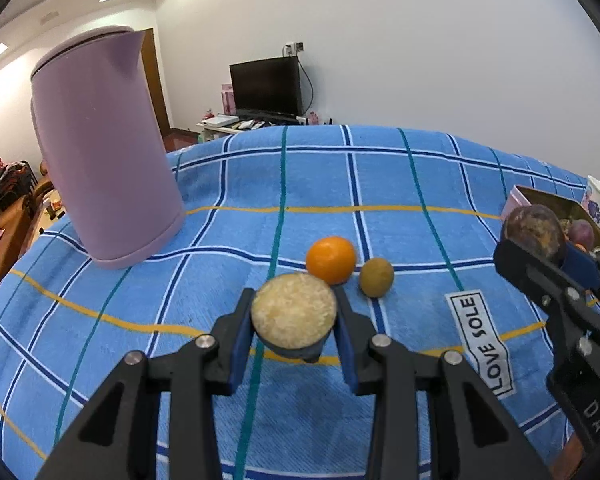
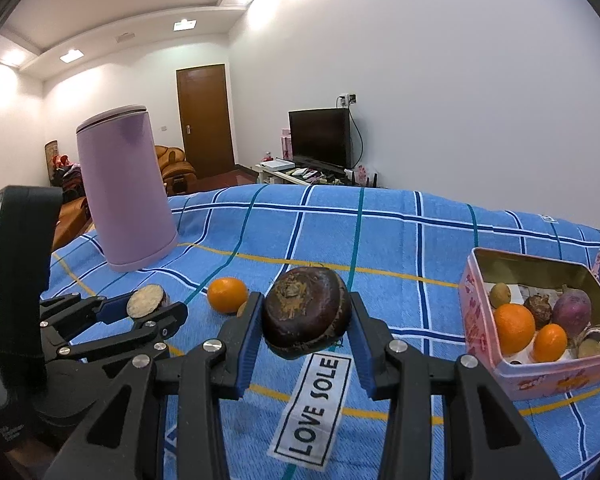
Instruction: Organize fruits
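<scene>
Low centre of the left wrist view: left gripper [image 1: 294, 316] clamped on a cut half fruit [image 1: 293, 311], pale yellow flat face turned toward the lens, dark rind at its underside, both blue pads pressed to its sides, raised off the blue checked cloth [image 1: 220, 264]. Just beyond it on the cloth, an orange [image 1: 331, 259], with a small brownish-green fruit [image 1: 376, 277] just right of it, the two close but apart. Upper left, a lilac kettle [image 1: 104, 152] upright on the cloth. Lower right of centre, a white "LOVE SOLE" label [image 1: 480, 344] sewn flat. Right edge, right gripper [image 1: 540, 248] gripping a dark purple-brown round fruit [image 1: 534, 232]; behind it, part of a pink tin [image 1: 518, 198], contents largely hidden.

Centre of the right wrist view: right gripper [image 2: 306, 316] clenched on the dark round fruit [image 2: 306, 312], rough brown scar facing the lens, pads touching both sides, held above the label [image 2: 314, 404]. Left of centre, left gripper [image 2: 146, 304] grasping the half fruit [image 2: 145, 300]. Between the two grippers, the orange [image 2: 227, 294] resting on the cloth [image 2: 400, 240]; small fruit mostly hidden behind the near finger. Right side, pink tin [image 2: 478, 320] open, holding two oranges, a small green-brown fruit, a purple fruit and darker pieces. Upper left, kettle [image 2: 124, 188] upright.
</scene>
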Tool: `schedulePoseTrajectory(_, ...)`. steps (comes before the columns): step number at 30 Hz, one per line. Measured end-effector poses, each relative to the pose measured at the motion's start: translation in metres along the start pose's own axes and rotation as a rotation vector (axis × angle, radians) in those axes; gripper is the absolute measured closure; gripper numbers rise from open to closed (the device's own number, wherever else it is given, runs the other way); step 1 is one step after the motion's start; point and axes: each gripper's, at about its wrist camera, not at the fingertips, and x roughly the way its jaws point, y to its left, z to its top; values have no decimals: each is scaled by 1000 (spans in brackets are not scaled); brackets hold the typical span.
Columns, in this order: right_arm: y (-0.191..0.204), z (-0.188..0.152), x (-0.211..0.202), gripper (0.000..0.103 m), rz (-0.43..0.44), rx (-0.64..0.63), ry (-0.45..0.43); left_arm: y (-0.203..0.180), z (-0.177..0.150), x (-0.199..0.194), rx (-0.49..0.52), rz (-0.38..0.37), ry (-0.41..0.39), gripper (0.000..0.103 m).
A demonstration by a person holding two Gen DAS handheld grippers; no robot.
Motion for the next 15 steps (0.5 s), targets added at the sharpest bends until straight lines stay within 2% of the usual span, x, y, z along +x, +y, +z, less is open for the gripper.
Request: schedulePoseTrajectory(15, -19, -9, -22, 60, -25, -20, -9, -39, -3, -24, 47, -28, -36, 64)
